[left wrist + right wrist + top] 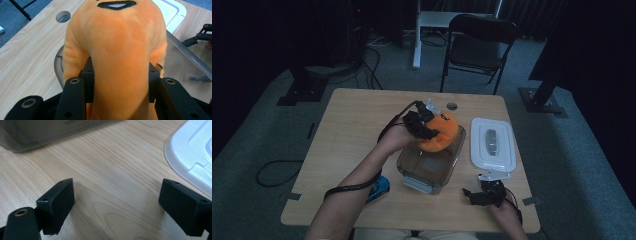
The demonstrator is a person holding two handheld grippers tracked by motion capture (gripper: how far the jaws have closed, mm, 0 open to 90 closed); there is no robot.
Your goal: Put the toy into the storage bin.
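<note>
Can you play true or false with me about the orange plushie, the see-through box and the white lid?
1. The left tool is squeezing the orange plush toy. True.
2. The plush toy is lying flat on the table, far from the box. False: it is held over the far end of the clear plastic box.
3. The white lid is snapped onto the box. False: it lies on the table beside the box, on the right in the high view.
4. The right tool is open with nothing between its jaws. True.
5. The right tool is holding the lid. False: it sits over bare wood, near the lid's edge.
</note>
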